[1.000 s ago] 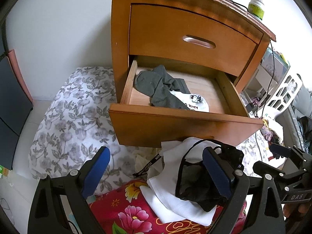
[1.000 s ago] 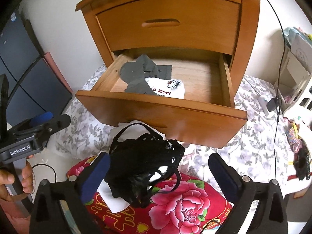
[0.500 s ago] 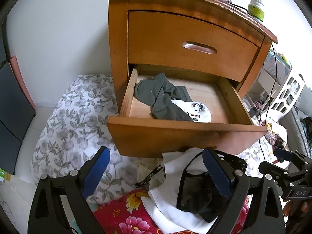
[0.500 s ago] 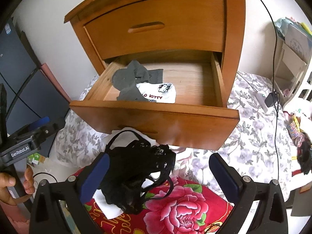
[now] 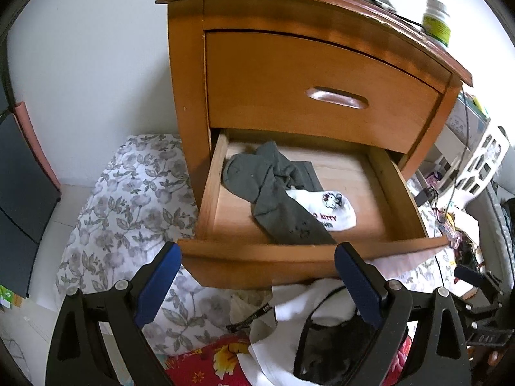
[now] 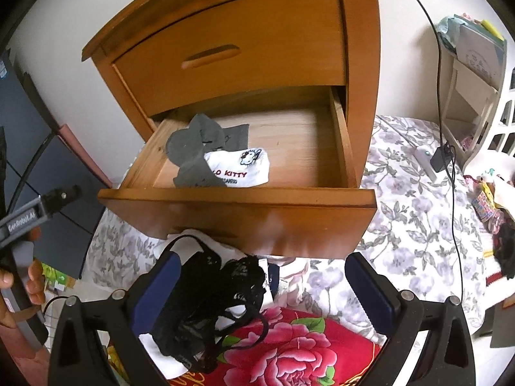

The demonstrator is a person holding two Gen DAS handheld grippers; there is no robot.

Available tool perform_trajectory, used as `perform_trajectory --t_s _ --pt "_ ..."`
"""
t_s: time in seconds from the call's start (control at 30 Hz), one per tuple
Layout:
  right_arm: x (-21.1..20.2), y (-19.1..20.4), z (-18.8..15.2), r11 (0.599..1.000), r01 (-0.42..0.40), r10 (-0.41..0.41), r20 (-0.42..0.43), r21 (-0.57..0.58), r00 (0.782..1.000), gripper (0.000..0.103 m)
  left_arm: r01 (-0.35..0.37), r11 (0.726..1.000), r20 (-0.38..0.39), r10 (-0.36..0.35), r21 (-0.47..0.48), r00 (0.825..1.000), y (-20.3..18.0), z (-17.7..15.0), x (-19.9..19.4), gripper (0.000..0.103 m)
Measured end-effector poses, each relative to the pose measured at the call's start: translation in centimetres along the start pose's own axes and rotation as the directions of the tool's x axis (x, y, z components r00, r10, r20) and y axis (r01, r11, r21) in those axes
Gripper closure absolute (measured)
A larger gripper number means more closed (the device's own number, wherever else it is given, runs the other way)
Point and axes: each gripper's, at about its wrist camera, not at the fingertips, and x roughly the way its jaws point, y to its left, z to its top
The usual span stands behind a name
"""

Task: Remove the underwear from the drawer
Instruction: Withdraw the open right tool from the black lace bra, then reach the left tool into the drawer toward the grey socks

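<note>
The lower drawer [image 5: 289, 254] [image 6: 238, 199] of a wooden nightstand stands pulled out. Inside lie a crumpled grey garment [image 5: 270, 189] [image 6: 196, 148] and a white Hello Kitty piece [image 5: 331, 212] [image 6: 241, 167], partly under the grey one. Black lace underwear [image 6: 209, 305] [image 5: 325, 353] rests on white cloth [image 5: 289, 318] atop a red floral blanket [image 6: 289, 353], below the drawer front. My left gripper [image 5: 257, 286] is open, its blue pads level with the drawer's front edge. My right gripper [image 6: 264, 292] is open above the black underwear, with nothing held.
The upper drawer [image 5: 322, 90] is closed. A green-labelled bottle [image 5: 436, 22] and a flat device stand on the nightstand top. A grey floral bedsheet [image 5: 128, 212] [image 6: 412, 199] spreads around. A black cable [image 6: 450, 148] hangs at the right, near a white shelf [image 6: 470, 74]. A dark panel [image 5: 19, 193] stands left.
Both grippers have risen and moved closer to the open drawer, so I look further down into it. The black underwear stays on the blanket. Both stay open.
</note>
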Motion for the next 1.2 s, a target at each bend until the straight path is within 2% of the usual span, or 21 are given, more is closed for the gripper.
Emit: perform_trajectory --t_s 0.17,0.27,0.7,0.97,1.2 --pt "-0.2 -0.8 0.4 1.0 0.008 -0.009 0.041 0.023 0.999 0.0 -0.026 1.0 -0.019 0.026 -0.008 0.999 0.3 1.8 1.3 0.007" --pt "-0.3 -0.9 0.8 1.0 0.011 -0.012 0.067 0.015 0.998 0.0 -0.016 1.0 -0.054 0.015 -0.022 0.998 0.3 2.8 2.6 0.007" --pt "1.0 -1.7 1.5 0.999 -0.007 0.004 0.066 0.043 0.998 0.0 0.007 1.0 -0.173 -0.006 0.006 0.985 -0.4 5.0 7.4 0.007" --pt "0.7 -2.9 2.1 0.998 0.006 -0.013 0.096 0.069 0.995 0.0 0.013 1.0 -0.21 -0.017 -0.021 0.978 -0.2 6.9 9.2 0.007" --pt "1.2 -3.4 2.1 0.997 0.016 -0.022 0.07 0.081 0.997 0.0 0.015 0.998 -0.254 -0.028 -0.056 0.967 -0.9 8.7 11.5 0.007"
